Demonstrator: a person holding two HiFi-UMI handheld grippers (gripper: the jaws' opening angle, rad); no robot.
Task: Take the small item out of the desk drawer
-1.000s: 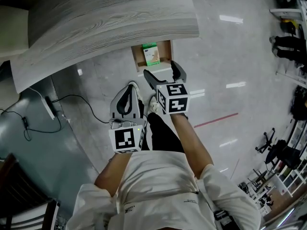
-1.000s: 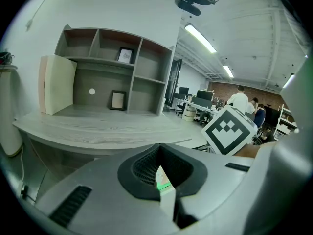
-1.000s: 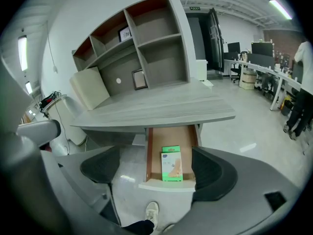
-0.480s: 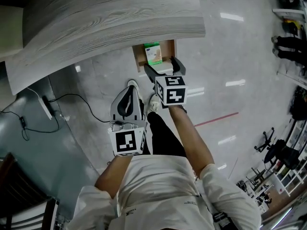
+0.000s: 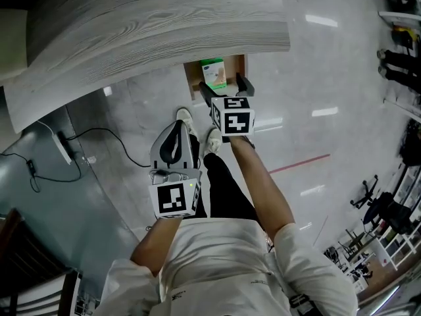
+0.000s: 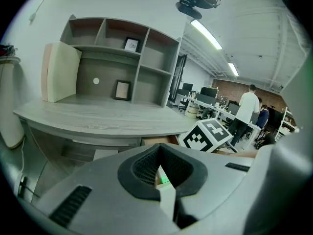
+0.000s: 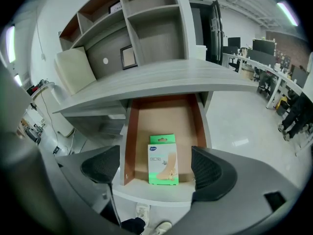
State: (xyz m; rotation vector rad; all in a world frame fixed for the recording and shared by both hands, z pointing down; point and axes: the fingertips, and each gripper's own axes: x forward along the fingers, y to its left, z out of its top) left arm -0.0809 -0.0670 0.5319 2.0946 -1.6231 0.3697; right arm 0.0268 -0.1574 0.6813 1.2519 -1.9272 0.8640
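A small green and white packet (image 7: 163, 159) lies flat in the open wooden drawer (image 7: 163, 112) under the grey desk top (image 5: 151, 25). In the head view the packet (image 5: 213, 72) shows at the drawer's front. My right gripper (image 7: 156, 170) hovers open just above the drawer's front edge, its jaws on either side of the packet without touching it. In the head view the right gripper (image 5: 226, 87) reaches the drawer (image 5: 195, 79). My left gripper (image 5: 174, 137) hangs back over the floor with its jaws closed together and nothing in them; the left gripper view shows the left gripper (image 6: 160, 170) shut.
A shelf unit (image 6: 117, 65) stands on the desk. A power strip with cable (image 5: 66, 147) lies on the floor at the left. A dark chair (image 5: 26, 268) is at the bottom left. My feet (image 5: 197, 127) stand just before the drawer. People stand in the far office (image 6: 247, 109).
My right gripper has moved forward to the drawer's front edge, closer to the packet. The left gripper has stayed about where it was.
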